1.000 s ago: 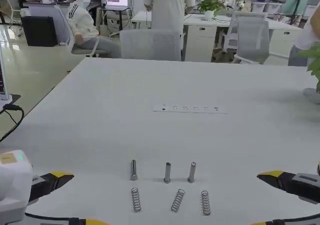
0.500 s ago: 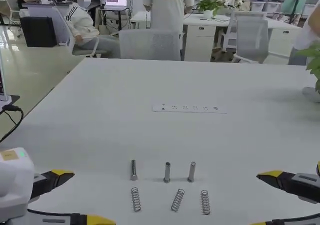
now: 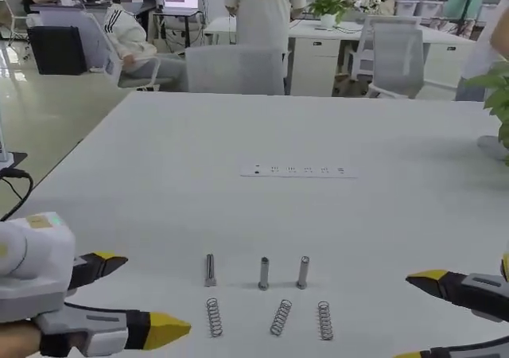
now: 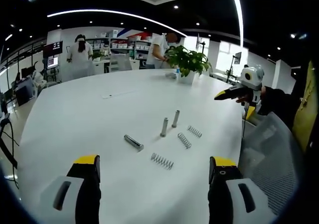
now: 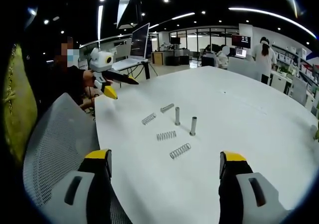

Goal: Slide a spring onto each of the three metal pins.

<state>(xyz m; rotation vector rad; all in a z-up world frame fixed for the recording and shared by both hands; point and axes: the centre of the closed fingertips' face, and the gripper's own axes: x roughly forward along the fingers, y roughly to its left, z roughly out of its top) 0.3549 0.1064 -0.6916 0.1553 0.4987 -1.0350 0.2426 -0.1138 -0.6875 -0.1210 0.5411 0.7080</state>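
Jaws: left gripper (image 4: 154, 162) and right gripper (image 5: 165, 157) both spread wide, holding nothing.
Springs (image 3: 281, 317): three, loose, lying between the two jaw pairs.
Pins (image 3: 264, 273): three, just beyond the springs; two upright, one lying flat.
Table (image 3: 238, 135): white, beneath all.

Three pins (image 3: 263, 273), three springs (image 3: 281, 317)

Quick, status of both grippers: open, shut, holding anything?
Left gripper: open, holding nothing.
Right gripper: open, holding nothing.
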